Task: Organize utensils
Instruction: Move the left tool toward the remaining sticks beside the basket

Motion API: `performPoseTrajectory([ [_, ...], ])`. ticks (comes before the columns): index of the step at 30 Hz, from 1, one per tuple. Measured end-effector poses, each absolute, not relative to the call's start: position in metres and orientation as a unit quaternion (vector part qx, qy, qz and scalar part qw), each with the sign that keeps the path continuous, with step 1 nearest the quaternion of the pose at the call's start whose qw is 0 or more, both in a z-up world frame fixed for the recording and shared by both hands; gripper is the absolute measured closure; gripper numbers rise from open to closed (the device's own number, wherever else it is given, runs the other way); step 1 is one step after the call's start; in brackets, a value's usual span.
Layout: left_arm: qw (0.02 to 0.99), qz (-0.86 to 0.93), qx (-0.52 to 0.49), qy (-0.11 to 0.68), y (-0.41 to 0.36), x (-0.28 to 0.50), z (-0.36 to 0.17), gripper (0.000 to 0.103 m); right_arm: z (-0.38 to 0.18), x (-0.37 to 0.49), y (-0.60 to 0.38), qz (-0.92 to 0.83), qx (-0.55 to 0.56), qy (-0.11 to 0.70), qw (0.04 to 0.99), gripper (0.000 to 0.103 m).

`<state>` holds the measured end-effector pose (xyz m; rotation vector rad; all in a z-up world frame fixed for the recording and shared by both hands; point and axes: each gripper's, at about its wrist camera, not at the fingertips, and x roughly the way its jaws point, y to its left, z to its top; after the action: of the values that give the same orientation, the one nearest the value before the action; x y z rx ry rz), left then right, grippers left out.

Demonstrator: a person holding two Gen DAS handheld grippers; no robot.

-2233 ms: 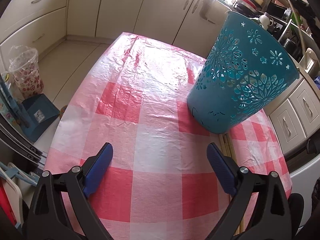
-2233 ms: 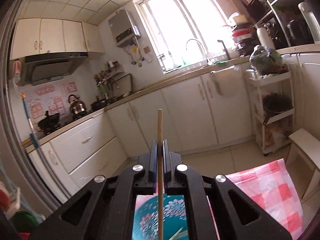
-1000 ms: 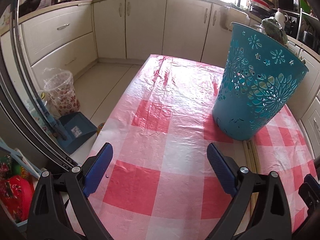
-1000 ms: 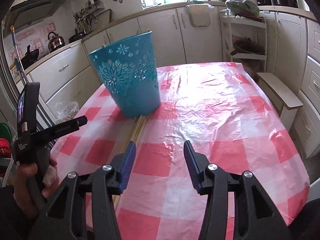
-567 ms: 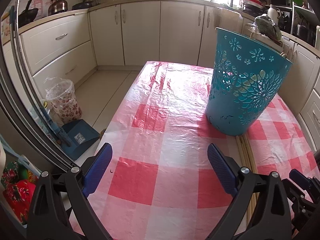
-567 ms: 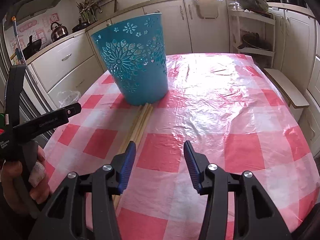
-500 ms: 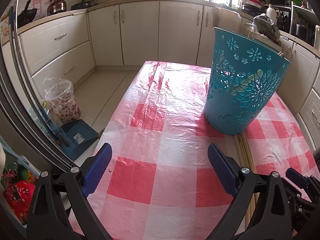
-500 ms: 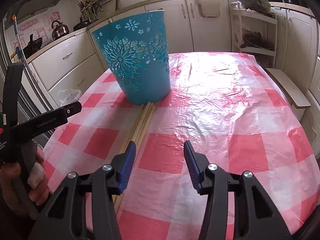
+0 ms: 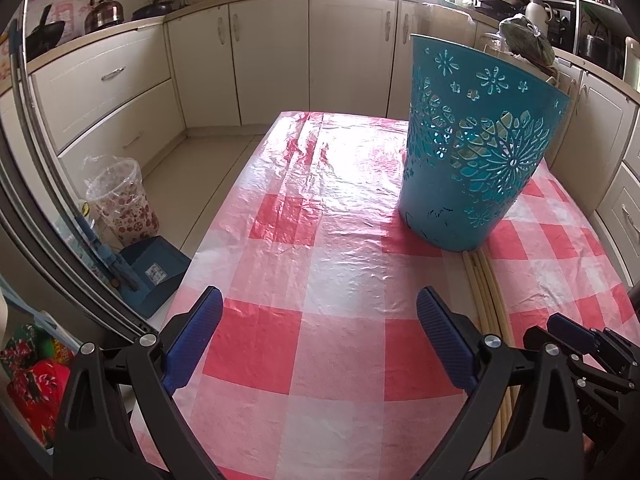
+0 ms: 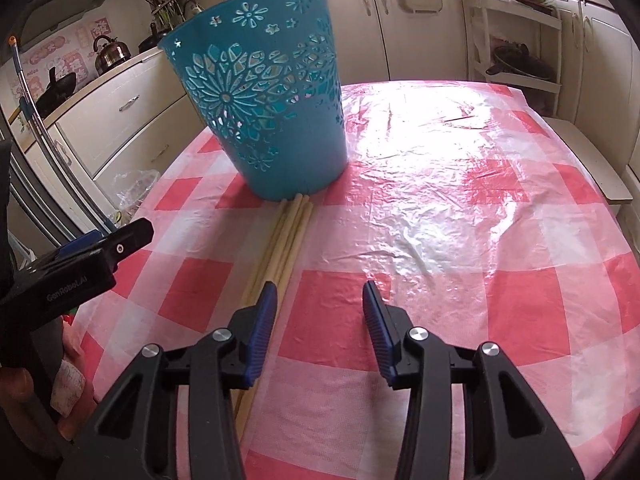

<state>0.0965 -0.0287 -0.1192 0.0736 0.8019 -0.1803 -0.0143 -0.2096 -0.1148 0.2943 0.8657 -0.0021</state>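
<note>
One teal basket; four chopsticks on tabletop. My left claw released; right claw closing, empty.

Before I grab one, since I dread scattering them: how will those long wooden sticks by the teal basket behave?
The sticks look round and thin, so a nudge would likely roll them on the glossy plastic tablecloth. They lie packed side by side, so pinching one may drag its neighbours. Straight and slender, they seem stiff and light.

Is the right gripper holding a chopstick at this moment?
No: the right gripper has only tablecloth between its closing jaws, and the chopsticks lie beside it.
</note>
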Motion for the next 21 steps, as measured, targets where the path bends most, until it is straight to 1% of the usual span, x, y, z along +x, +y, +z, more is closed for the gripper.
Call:
performPoseTrajectory([
  [5,0.912,-0.084,0.043,0.399,-0.0307,0.0967,-0.1263,0.009,-0.1164,-0.0146,-0.2099,-0.001,0.141,0.419,0.897,0.059],
  [14,0.916,-0.091,0.05,0.387,-0.0352,0.091,-0.1199,0.009,-0.1162,-0.0142,-0.2095,-0.002,0.141,0.419,0.897,0.059],
  [21,0.915,-0.092,0.044,0.389,-0.0336,0.0923,-0.1207,0.009,-0.1166,-0.0135,-0.205,-0.006,0.121,0.42,0.899,0.059],
])
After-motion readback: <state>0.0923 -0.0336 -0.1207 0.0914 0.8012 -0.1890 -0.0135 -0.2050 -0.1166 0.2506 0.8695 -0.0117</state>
